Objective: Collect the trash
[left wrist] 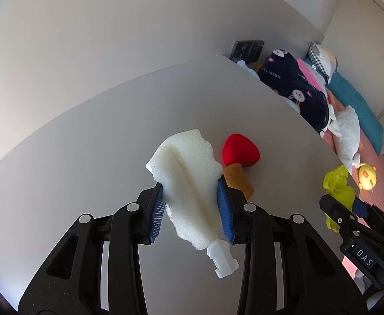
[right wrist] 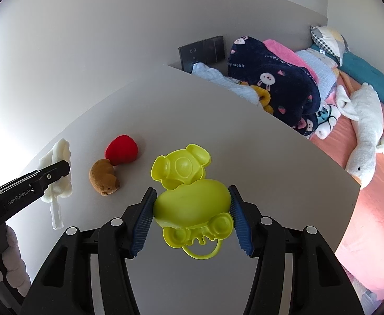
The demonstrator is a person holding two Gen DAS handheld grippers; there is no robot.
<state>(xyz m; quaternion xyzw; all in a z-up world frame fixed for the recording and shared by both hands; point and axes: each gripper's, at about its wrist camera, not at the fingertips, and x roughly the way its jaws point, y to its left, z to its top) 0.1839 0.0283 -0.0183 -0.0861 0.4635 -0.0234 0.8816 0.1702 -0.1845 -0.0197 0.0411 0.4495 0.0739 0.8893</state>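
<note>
Gripping a ragged white foam piece, the left tongs are closed nearly to their narrowest, both blue pads pressed into its flanks; the foam is clear of the bench. Its long axis runs roughly along the line of the fingers, tilted slightly, with a white plastic stub hanging from the near end below the pads. The right tongs stand about half open and are clamped across the domed body of a yellow-green plastic toy, its hinged lid flipped forward and a ring loop trailing toward the camera; this item also appears held off the bench.

Both pairs of tongs are loaded, so neither is free for further pick-up. Remaining on the bench are a red heart-shaped plush and a brown plush animal, touching each other. They lie between the two pairs of tongs, just ahead of and right of the left one, and ahead-left of the right one; the left appears nearer.

No bin or bag is visible in either view, so the drop direction cannot be judged. Judgement: held items need depositing before the plush pair is addressed
</note>
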